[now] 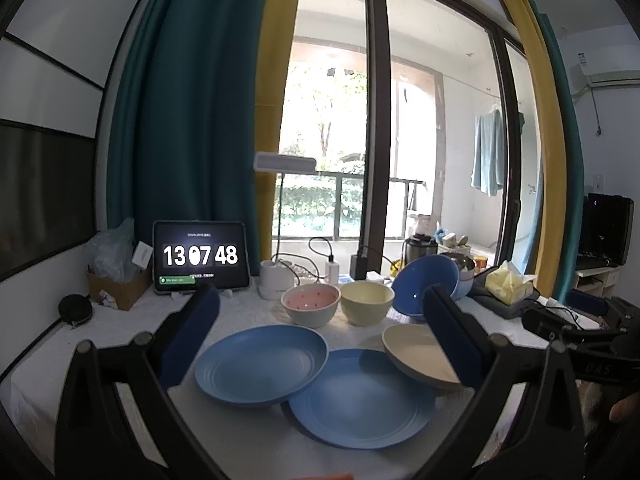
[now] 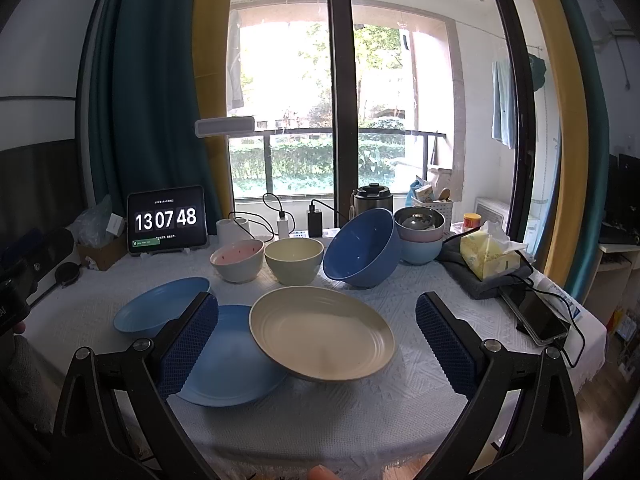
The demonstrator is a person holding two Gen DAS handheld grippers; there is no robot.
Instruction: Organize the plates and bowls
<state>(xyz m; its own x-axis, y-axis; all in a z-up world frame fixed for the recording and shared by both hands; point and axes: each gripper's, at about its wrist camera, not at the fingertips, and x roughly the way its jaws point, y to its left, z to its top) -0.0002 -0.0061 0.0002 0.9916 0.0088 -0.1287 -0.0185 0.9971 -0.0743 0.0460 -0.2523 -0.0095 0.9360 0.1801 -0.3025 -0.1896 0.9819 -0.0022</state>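
Presently both grippers, left [image 1: 320,332] and right [image 2: 318,336], hover with fingers spread and empty above overlapping plates: beige plate [image 2: 320,336] leaning on blue plate [image 2: 228,364], probably awaiting stacking.

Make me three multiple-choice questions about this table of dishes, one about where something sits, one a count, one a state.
1. Where does the tilted dark blue bowl sit?
A. right of the pale yellow bowl
B. on the tablet
C. on the tissue pack

2. How many flat blue plates lie on the white tablecloth?
A. one
B. two
C. four

3. How are the right gripper jaws?
A. shut on a plate
B. shut on a bowl
C. open, holding nothing

Answers: 1 A, it leans just right of the yellow bowl. 2 B, one blue plate overlaps the other. 3 C, the pads stand wide apart around the beige plate, not touching it.
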